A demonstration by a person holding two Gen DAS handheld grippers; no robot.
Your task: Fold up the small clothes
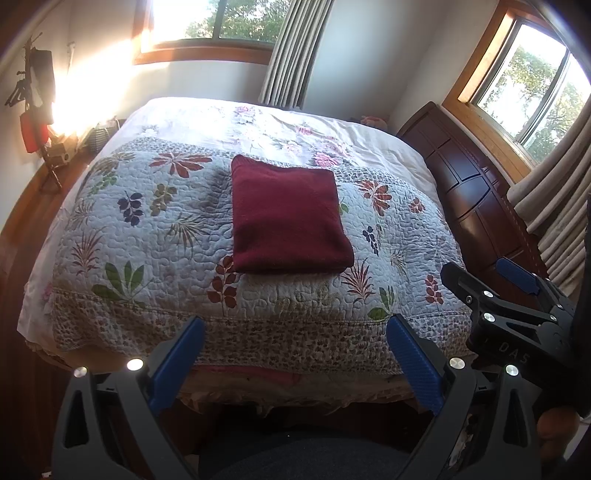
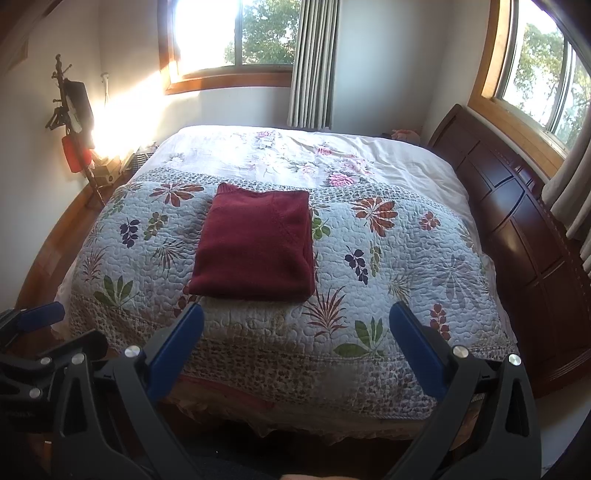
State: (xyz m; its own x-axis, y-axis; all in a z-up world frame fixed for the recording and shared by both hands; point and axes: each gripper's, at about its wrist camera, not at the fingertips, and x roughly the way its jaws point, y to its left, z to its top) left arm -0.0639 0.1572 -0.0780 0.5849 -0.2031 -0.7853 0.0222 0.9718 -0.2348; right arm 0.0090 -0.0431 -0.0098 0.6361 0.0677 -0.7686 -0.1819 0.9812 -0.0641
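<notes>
Maroon knit garment (image 1: 288, 218) lies folded into a compact rectangle on the floral quilt (image 1: 155, 236), roughly mid-bed, a little toward the near edge. Edges look squared; fold thickness shows along the near side. In the right wrist view the same garment (image 2: 255, 245) sits left of centre, flat, with nothing resting on it.

Left gripper (image 1: 295, 332): blue-padded fingers (image 1: 413, 362) spread wide, nothing between them. It hangs over the near edge of the bed, well apart from the garment and not touching the quilt.

Right gripper (image 2: 295, 321): fingers (image 2: 177, 347) likewise spread wide and empty, held near the foot edge of the quilt, short of the garment. In the left wrist view the right gripper (image 1: 495, 284) appears at the right side, beside the left one, and there too its blue pads stand apart.

Quilt covers the near half of the bed; a paler flowered sheet (image 2: 295, 155) covers the far half. Dark wooden headboard (image 2: 517, 221) runs along the right side of the bed. Two windows: one on the far wall (image 2: 236, 33) with a grey curtain (image 2: 314, 62) beside it, one on the right wall (image 2: 546, 66). Strong sun patch on the left wall. Coat stand (image 2: 70, 110) with hung items at far left.
</notes>
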